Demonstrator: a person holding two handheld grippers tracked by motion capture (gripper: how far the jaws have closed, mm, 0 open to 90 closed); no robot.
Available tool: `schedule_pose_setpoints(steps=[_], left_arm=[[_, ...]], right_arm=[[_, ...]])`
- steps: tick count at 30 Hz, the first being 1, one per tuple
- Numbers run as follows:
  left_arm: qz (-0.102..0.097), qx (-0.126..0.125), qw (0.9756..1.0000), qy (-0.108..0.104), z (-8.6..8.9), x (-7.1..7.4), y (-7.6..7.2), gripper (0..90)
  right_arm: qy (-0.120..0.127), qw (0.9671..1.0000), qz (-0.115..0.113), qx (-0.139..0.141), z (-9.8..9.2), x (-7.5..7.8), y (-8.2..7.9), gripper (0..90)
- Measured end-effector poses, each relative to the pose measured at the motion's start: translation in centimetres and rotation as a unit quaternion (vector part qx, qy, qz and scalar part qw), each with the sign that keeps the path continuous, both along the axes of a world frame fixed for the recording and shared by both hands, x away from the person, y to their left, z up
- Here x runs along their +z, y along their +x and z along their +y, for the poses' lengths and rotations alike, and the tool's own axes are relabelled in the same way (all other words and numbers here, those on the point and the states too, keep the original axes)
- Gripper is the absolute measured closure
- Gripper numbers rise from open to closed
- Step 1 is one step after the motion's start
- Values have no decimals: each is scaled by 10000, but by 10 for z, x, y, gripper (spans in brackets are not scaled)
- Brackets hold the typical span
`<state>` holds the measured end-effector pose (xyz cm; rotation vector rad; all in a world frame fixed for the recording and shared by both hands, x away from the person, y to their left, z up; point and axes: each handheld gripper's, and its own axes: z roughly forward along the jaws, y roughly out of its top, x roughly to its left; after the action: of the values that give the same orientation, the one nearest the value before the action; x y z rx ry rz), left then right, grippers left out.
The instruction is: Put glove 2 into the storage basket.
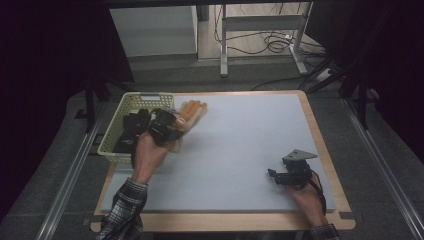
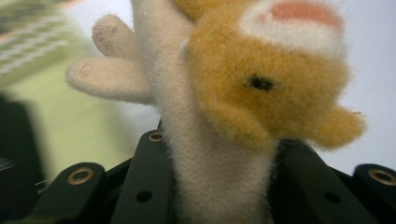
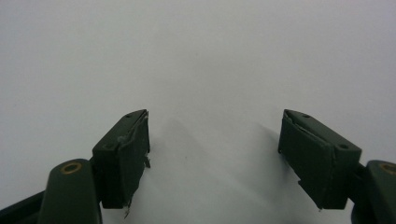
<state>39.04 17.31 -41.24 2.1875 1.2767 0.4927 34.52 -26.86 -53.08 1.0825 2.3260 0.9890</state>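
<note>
Left gripper (image 1: 176,126) with its fingers (image 2: 149,186) clamped on the pale lower part of a plush toy (image 1: 189,114), held in the air at about ten o'clock on the counter (image 1: 250,150), just beside the near right corner of a pale green basket (image 1: 112,145). The toy shows blurred in the high view. The dark things lying in the basket cannot be identified.

The step in hand is judged to be carrying the toy from the basket side out over the open counter. To do it well, the grip should stay firm on the narrow pale part, since soft pile compresses and may slip. The toy should pass clear of the basket rim, travel low and level, and be set down flat before the fingers part. The head hangs to one side of the grip, so a slow swing would keep it from flopping.

Right gripper (image 1: 285,177) at about four o'clock, resting low by the counter's near right corner, its fingers (image 3: 123,154) spread apart with nothing between them.

In the left gripper view the plush toy (image 2: 261,88) shows an orange-tan furry head, a small black eye, a white and pink patch on top, and cream limbs with rounded stubby ends.
</note>
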Motion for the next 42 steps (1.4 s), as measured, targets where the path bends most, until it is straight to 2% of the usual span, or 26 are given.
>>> schedule_pose_setpoints(steps=[3,6,10,12,15,22,26,27,29,31,34,35,37,38,39,40,41,42], left_arm=[[-22,433,9990,87,30,8,8,710],[44,826,9965,152,56,9,17,706],[276,1221,9918,237,79,-1,30,699],[395,1311,9901,301,85,-11,37,696],[632,1321,9882,449,85,-30,49,690],[1024,1133,9866,573,66,-69,73,664],[1276,1055,9838,681,63,-85,81,517],[1268,1113,9833,678,65,-87,81,483],[1264,1156,9829,676,71,-85,80,350],[1193,1096,9853,540,77,-76,75,205],[942,950,9906,270,84,-55,63,147],[835,925,9921,161,86,-47,60,146],[635,955,9934,6,92,-36,53,176],[588,988,9934,16,94,-34,52,246],[538,1079,9927,56,97,-33,51,309],[552,1214,9910,151,102,-35,51,393],[595,1296,9896,204,104,-38,52,487],[695,1404,9872,310,107,-45,55,537]], right_arm=[[12,10000,-6,2,0,0,0,244],[13,10000,-6,2,0,0,0,244],[12,10000,-5,1,0,0,0,244],[13,10000,-3,-2,0,0,0,244],[11,10000,-3,-1,0,0,0,244],[13,10000,-6,0,0,0,0,244],[11,10000,-8,-2,0,0,0,244],[11,10000,-9,-2,0,0,0,244],[14,10000,-7,-2,0,0,0,244],[13,10000,-6,-2,0,0,0,244],[13,10000,-7,-1,0,0,0,244],[12,10000,-6,-1,0,0,0,244],[9,10000,-8,-3,0,0,0,244],[6,10000,-8,-6,0,0,0,244],[12,10000,-7,-2,0,0,0,244],[10,10000,-8,-3,0,0,0,244],[11,10000,-7,-4,0,0,0,244],[12,10000,-6,-2,0,0,0,244]])
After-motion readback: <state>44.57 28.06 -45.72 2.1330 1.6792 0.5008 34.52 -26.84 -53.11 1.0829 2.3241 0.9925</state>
